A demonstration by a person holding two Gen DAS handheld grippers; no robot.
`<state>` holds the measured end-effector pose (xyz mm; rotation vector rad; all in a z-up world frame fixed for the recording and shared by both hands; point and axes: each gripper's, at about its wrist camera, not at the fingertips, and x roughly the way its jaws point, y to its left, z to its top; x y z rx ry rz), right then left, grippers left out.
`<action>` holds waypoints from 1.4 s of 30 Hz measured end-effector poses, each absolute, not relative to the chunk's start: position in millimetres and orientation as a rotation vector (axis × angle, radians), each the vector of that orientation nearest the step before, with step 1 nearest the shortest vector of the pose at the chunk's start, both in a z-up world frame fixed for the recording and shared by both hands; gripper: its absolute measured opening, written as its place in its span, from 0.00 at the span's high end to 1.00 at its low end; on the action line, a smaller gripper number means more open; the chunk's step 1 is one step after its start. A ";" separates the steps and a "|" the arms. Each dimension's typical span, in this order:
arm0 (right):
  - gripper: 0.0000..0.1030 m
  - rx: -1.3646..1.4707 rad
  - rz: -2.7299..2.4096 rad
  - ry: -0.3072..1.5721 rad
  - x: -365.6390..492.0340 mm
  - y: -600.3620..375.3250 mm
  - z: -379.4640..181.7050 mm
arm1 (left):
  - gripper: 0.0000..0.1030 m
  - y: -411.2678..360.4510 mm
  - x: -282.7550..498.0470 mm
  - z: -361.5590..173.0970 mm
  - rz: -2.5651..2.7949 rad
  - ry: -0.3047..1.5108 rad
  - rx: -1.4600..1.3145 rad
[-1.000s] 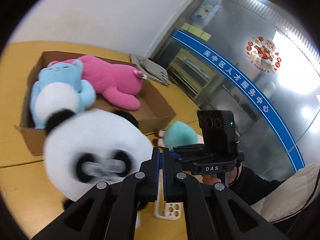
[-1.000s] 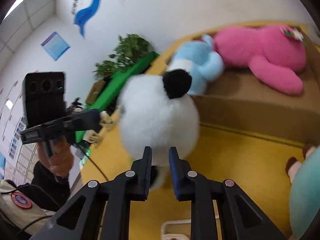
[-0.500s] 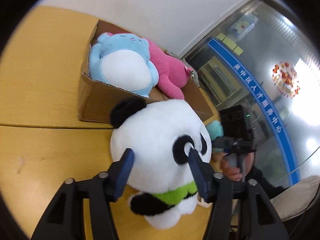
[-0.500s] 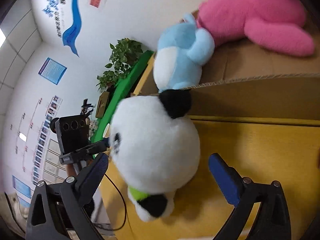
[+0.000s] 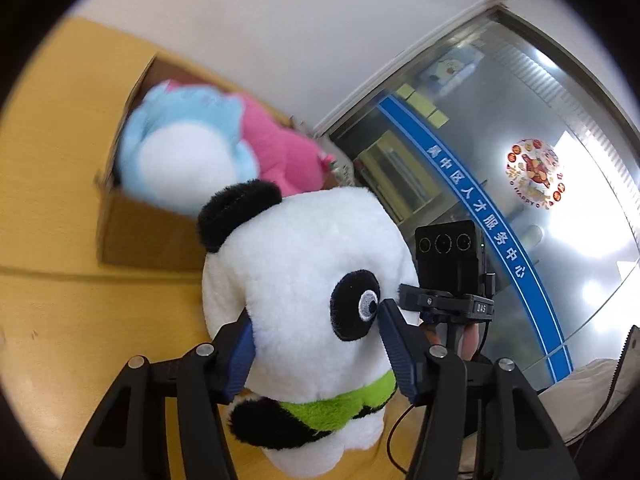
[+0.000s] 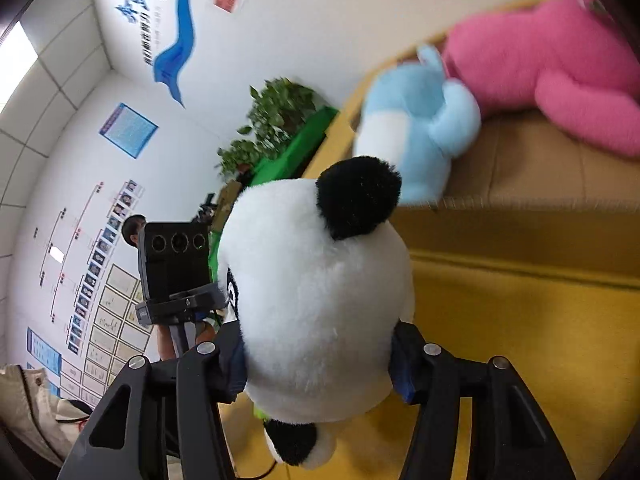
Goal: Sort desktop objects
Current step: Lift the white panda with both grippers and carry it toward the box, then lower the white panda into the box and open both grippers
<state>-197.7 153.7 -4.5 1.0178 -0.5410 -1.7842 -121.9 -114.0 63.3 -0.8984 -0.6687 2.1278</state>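
A white and black panda plush (image 5: 304, 280) with a green scarf stands on the yellow table (image 5: 60, 300) in front of a cardboard box (image 5: 148, 240). My left gripper (image 5: 316, 332) has its jaws closing on the panda's head, blue pads pressed into the fur beside the eye. From the opposite side my right gripper (image 6: 320, 360) is closing on the same panda plush (image 6: 320, 288), its pads sunk into the back of the head. Inside the cardboard box (image 6: 540, 184) lie a blue plush (image 6: 424, 120) and a pink plush (image 6: 540, 60).
Each view shows the other gripper's black camera housing (image 5: 448, 256) (image 6: 174, 256) just behind the panda, with a hand under it. A glass partition (image 5: 520, 160) is at the right, a potted plant (image 6: 276, 120) past the table's far end. A thin cable (image 5: 396, 440) trails near the panda.
Both grippers were shut beside the panda, then opened wide around it, and now have closed in on its head from opposite sides.
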 end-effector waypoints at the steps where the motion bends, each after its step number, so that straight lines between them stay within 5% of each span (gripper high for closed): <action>1: 0.41 0.983 -1.787 -0.546 -200.1 158.7 10.1 | 0.48 -110.9 -124.5 77.9 2.142 -0.656 -0.871; 10: 0.41 0.877 -1.857 -0.500 -302.8 201.7 72.8 | 0.48 -70.4 -247.6 130.4 2.218 -0.467 -0.891; 21: 0.41 1.165 -1.773 -0.676 -404.7 222.9 -26.5 | 0.49 -44.7 -333.5 45.8 2.236 -0.441 -1.162; 33: 0.38 1.311 -1.831 -0.585 -428.6 218.7 -41.0 | 0.49 -23.1 -341.1 21.3 2.225 -0.268 -1.288; 38: 0.13 1.336 -1.941 -0.514 -416.7 226.1 -23.4 | 0.49 -30.1 -324.9 43.3 2.252 -0.225 -1.236; 42: 0.12 1.262 -2.007 -0.476 -405.4 237.7 5.6 | 0.50 -54.7 -312.6 94.6 2.339 -0.279 -1.020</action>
